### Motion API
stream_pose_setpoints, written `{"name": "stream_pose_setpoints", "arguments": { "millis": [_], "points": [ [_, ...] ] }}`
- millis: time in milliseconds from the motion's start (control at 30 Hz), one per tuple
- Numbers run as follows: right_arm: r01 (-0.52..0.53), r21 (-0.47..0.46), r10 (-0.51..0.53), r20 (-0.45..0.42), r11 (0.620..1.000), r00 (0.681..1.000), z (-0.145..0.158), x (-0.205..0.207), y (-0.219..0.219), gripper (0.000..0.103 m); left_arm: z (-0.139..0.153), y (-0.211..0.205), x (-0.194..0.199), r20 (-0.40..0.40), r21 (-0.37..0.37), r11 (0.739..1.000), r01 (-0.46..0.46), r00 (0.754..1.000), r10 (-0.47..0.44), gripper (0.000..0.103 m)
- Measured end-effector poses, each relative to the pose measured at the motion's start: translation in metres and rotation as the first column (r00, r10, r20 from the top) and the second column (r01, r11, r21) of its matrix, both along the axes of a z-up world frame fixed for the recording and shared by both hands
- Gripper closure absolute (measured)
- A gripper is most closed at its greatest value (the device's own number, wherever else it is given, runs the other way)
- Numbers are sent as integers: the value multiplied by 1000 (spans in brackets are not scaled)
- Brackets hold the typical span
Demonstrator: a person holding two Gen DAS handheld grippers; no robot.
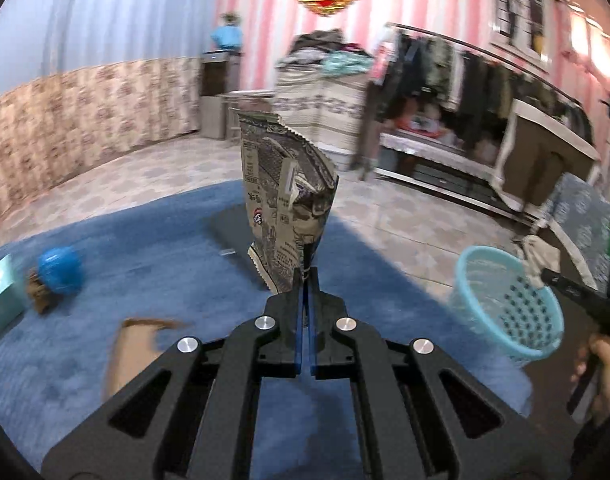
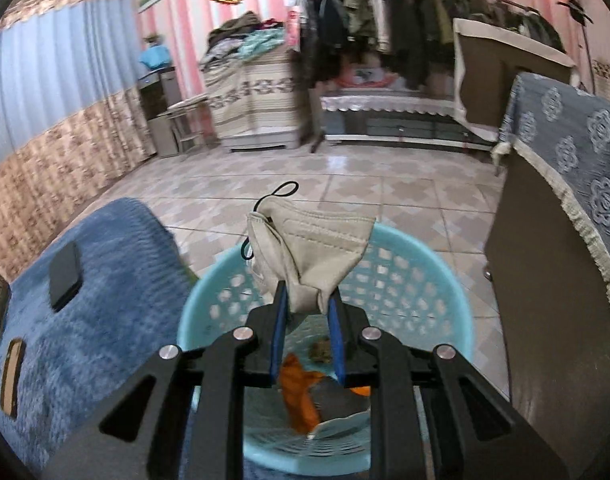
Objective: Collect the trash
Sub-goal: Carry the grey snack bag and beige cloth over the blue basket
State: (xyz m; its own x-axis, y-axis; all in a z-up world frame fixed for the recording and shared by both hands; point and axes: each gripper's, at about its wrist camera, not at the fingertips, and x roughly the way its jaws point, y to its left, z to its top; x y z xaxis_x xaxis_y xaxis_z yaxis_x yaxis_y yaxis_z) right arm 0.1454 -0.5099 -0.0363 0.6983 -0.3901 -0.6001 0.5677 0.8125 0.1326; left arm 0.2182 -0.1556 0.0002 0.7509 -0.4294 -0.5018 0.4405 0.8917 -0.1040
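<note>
My left gripper (image 1: 305,276) is shut on the lower corner of a printed snack wrapper (image 1: 287,196), which stands upright above the blue rug (image 1: 145,264). My right gripper (image 2: 308,292) is shut on a beige face mask (image 2: 311,246) with a black ear loop, held over the light blue perforated basket (image 2: 445,300). Orange and grey scraps (image 2: 301,392) lie in the basket's bottom. In the left wrist view the same basket (image 1: 509,304) appears at the right, with the right gripper's dark body (image 1: 577,292) and a hand (image 1: 609,364) beside it.
On the rug lie a blue ball-like object (image 1: 61,270), a teal box (image 1: 1,292), a brown cardboard piece (image 1: 133,348) and a flat black slab (image 1: 233,228). A cabinet under a blue patterned cloth (image 2: 565,200) stands close at the right. Tiled floor (image 2: 345,180) stretches toward a clothes rack (image 2: 405,20).
</note>
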Motion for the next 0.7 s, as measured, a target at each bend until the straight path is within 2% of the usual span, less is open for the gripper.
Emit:
{"name": "stream_pose_setpoints", "arguments": {
  "millis": [200,400,700],
  "points": [
    [28,-1,-28,-6,1000,1000,1,-5,-18,83,0,-80,-6,1,11,989,146,989,-146,103],
    [43,-5,-43,-29,999,999,0,-13,-27,83,-3,-157,-21,19,36,962,272,962,-273,103],
    [103,38,-104,4,994,995,-1,-33,-53,83,-2,-226,-21,15,38,921,389,921,-389,103]
  ]
}}
